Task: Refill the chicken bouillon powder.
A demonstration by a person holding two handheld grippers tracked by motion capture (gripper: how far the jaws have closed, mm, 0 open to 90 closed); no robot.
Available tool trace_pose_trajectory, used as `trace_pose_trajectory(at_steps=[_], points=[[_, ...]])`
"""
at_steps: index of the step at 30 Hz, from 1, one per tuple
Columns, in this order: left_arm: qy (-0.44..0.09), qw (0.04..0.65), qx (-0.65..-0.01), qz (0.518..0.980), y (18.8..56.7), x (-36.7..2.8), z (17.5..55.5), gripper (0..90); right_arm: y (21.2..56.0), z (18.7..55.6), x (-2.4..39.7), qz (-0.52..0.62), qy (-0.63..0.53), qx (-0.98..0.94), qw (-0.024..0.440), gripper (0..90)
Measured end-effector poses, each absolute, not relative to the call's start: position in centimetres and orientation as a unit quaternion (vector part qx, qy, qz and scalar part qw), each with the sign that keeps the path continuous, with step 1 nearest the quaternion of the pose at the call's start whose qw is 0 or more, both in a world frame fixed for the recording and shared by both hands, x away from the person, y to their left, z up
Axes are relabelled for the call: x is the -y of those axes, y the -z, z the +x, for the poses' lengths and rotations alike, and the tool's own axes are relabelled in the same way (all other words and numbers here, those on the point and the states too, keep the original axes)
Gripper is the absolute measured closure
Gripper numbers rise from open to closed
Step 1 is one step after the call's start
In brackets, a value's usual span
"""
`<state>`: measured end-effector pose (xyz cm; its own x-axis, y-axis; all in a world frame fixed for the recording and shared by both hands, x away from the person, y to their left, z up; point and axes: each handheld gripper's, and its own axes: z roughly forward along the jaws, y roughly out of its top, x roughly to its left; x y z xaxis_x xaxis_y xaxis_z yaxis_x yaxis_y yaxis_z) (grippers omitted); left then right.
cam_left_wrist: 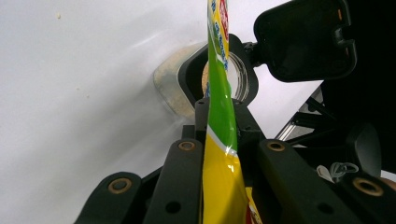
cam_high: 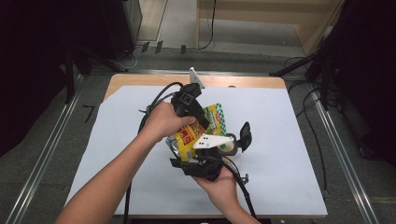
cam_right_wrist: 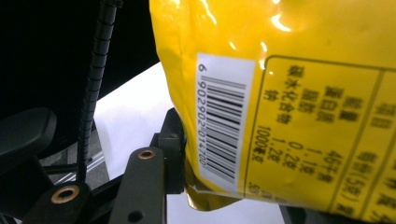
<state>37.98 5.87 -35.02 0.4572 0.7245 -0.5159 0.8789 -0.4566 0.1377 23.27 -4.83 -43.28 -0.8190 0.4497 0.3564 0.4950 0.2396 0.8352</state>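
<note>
A yellow and green snack bag point(cam_high: 187, 137) hangs above the white table sheet point(cam_high: 289, 154), held between both grippers. My left gripper point(cam_high: 205, 122) comes down from the upper left and is shut on the bag's green top edge point(cam_left_wrist: 219, 93). From the near side, my right gripper point(cam_high: 189, 156) is shut on the bag's lower yellow end, whose barcode point(cam_right_wrist: 224, 135) faces its camera. Under the bag's top sits a clear jar point(cam_left_wrist: 170, 86) with a black rim, some pale granules inside, and its black flip lid point(cam_left_wrist: 306, 39) standing open.
The jar point(cam_high: 229, 147) and its raised lid point(cam_high: 244, 135) stand just right of the bag. Black cables point(cam_high: 156, 100) trail from both grippers across the sheet. Metal rails point(cam_high: 341, 144) run along the table's left and right sides.
</note>
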Motion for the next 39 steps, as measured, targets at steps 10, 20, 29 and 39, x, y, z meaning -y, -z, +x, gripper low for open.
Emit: trace_pose_trajectory(at_steps=[10,20,29,39], points=[[0.197,0.198,-0.482,0.83,35.02,-5.85,38.02,84.8,43.26,23.31,4.85,-0.301,0.538,0.787,0.02,64.4],[0.193,0.195,-0.483,0.832,34.9,-5.77,37.98,84.8,43.31,23.34,4.81,-0.302,0.54,0.786,0.022,64.5],[0.173,0.188,-0.478,0.841,34.38,-5.18,37.64,84.5,43.36,23.34,4.84,-0.306,0.545,0.78,0.027,64.1],[0.165,0.185,-0.474,0.845,34.19,-4.94,37.42,84.3,43.45,23.34,4.82,-0.307,0.547,0.778,0.028,64.2]])
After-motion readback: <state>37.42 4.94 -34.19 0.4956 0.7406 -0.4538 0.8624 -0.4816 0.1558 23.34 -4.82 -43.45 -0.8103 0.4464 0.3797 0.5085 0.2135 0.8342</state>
